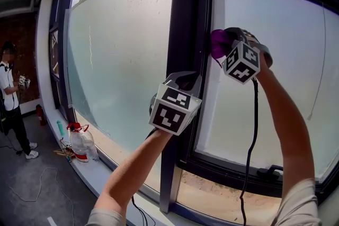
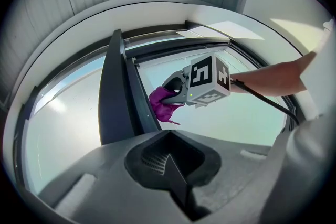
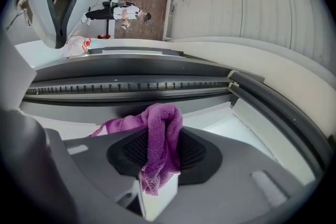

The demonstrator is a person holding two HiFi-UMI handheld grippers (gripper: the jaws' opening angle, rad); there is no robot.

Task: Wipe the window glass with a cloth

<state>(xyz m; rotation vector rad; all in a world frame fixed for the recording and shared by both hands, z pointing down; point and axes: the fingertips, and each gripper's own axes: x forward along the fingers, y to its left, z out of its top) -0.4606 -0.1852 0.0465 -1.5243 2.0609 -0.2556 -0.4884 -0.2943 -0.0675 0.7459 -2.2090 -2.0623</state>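
The right gripper (image 3: 160, 168) had its jaws clamped on a cloth (image 3: 163, 139). It was a purple-pink, looped, towelling kind of cloth, crumpled rather than folded. One frayed end hung down between the jaws, a fat fold humped up over them, and a thinner tail trailed off to the left of the jaws. Seen from the head, the cloth (image 1: 218, 43) bulged out past the jaw tips as a rounded wad.

Just ahead of those jaws was the upper corner of the window glass (image 1: 280, 66), pale, milky and evenly lit. The wad sat right beside the dark frame post (image 1: 183, 29) to the left of the jaws. Whether the cloth was actually pressing on the glass, I couldn't tell. A black cable (image 1: 253, 129) hung from that gripper down along the forearm.

The left gripper (image 2: 176, 181) had its jaws closed together with nothing between them. It was held lower, with the same post straight ahead of its jaws and the cloth up beyond them to the right.

Well off to the left of both pairs of jaws, a clear plastic container (image 1: 82, 143) with a red top stood on the sill. A person (image 1: 11, 103) stood further along the room.
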